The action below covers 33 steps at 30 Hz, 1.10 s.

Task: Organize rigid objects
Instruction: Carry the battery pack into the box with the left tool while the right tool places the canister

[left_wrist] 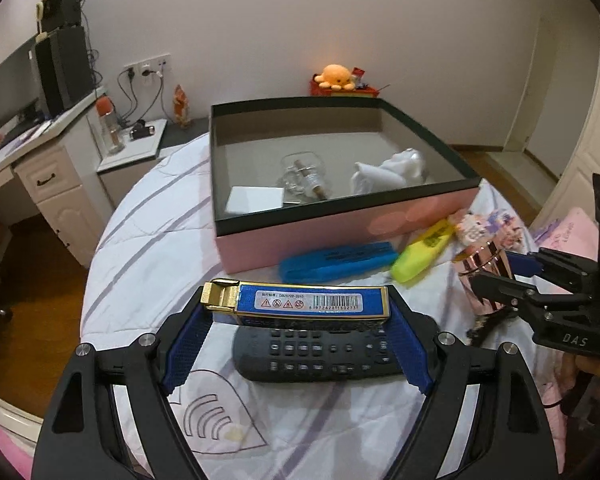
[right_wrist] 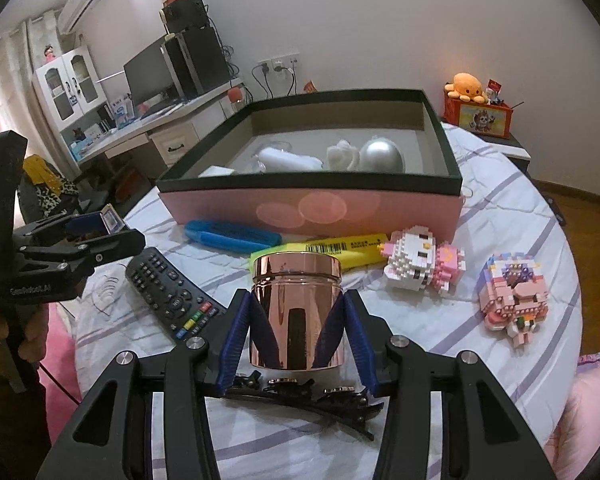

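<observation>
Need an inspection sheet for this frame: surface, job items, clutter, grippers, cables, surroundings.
Surface: bedspread, white with purple stripes.
Job's things: pink box open, already holding white and silver items; blue-gold lighter; rose-gold jar; remote, blue highlighter, yellow highlighter, two brick figures and hair clip lie loose.
Clutter: nothing seen beyond those.
Grippers: left gripper shut on the lighter, above the remote; right gripper shut on the jar.
Cables: plugs and cords at wall socket.
Surroundings: desk, monitor, orange plush.
</observation>
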Tool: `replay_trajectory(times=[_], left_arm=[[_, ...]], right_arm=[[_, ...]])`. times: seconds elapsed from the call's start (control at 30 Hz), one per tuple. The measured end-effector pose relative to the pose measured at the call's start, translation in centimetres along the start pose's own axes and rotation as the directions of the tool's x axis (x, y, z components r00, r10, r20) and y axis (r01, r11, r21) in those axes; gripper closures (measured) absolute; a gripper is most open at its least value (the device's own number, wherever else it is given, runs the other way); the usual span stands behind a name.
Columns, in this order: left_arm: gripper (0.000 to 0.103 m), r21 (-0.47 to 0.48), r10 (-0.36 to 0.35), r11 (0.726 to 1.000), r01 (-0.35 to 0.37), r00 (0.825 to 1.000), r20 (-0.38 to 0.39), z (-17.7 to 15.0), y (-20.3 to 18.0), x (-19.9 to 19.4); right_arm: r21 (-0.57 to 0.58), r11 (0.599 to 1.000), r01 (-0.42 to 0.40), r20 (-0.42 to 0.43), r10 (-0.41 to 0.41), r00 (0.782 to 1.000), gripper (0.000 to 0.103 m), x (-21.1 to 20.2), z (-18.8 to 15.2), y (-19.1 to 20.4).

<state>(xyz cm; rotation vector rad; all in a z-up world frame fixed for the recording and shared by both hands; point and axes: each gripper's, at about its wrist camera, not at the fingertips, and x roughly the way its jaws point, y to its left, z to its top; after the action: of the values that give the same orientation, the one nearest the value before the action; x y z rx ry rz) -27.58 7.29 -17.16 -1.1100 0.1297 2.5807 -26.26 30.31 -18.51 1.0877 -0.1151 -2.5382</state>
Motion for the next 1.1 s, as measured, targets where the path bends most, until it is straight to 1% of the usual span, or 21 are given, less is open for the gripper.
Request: replay_trajectory(times=[0.07, 0.23, 0.33, 0.6, 0.7, 0.83, 1.0, 1.1], left_arm=[[0.019, 0.015, 0.004, 1.0, -0.004, 1.0, 0.007, 0.2, -0.3, -0.3], [0.019, 0.015, 0.005, 1.0, -0.006, 1.0, 0.02, 1.1, -1.0, -0.7], [0.019, 0.026, 0.005, 1.0, -0.006, 0.999, 0.039, 2.1, -1.5, -1.1], [0.019, 0.076, 0.009, 0.997, -0.015, 0.997, 0.079, 6.2, -2.4, -0.6], [0.019, 0.098, -0.003, 0.995, -0.004, 0.997, 0.076, 7.9, -2.3, 0.5], [0.019, 0.11, -0.02, 0.994, 0.014, 0.998, 0.058, 9.9, -1.9, 2.7], [0.019, 0.083, -0.003, 0.997, 0.004, 1.0, -0.011, 11.5, -0.6, 6.7], [0.019, 0.047, 0.028, 0.999, -0.026, 0.999, -0.036, 11.9, 0.7, 8.4]], right_arm=[[-0.004, 1.0, -0.001, 0.013, 0.001, 1.0, 0.055, -0.5, 0.3, 0.1], [-0.02, 1.0, 0.001, 0.045, 0.0, 0.999, 0.055, -1.6, 1.4, 0.2], [-0.035, 0.999, 0.01, 0.065, -0.007, 0.998, 0.055, -2.2, 2.3, 0.2], [-0.089, 0.996, 0.027, 0.105, -0.017, 0.994, 0.055, -2.4, 5.7, 0.5], [-0.107, 0.994, 0.035, 0.114, -0.023, 0.993, 0.055, -1.9, 7.3, 0.3], [-0.121, 0.991, 0.049, 0.104, -0.036, 0.994, 0.055, -0.3, 9.4, -0.6], [-0.116, 0.991, 0.068, 0.06, -0.061, 0.996, 0.055, 2.9, 11.3, -2.0], [-0.122, 0.989, 0.078, 0.026, -0.076, 0.997, 0.055, 5.0, 12.2, -2.3]])
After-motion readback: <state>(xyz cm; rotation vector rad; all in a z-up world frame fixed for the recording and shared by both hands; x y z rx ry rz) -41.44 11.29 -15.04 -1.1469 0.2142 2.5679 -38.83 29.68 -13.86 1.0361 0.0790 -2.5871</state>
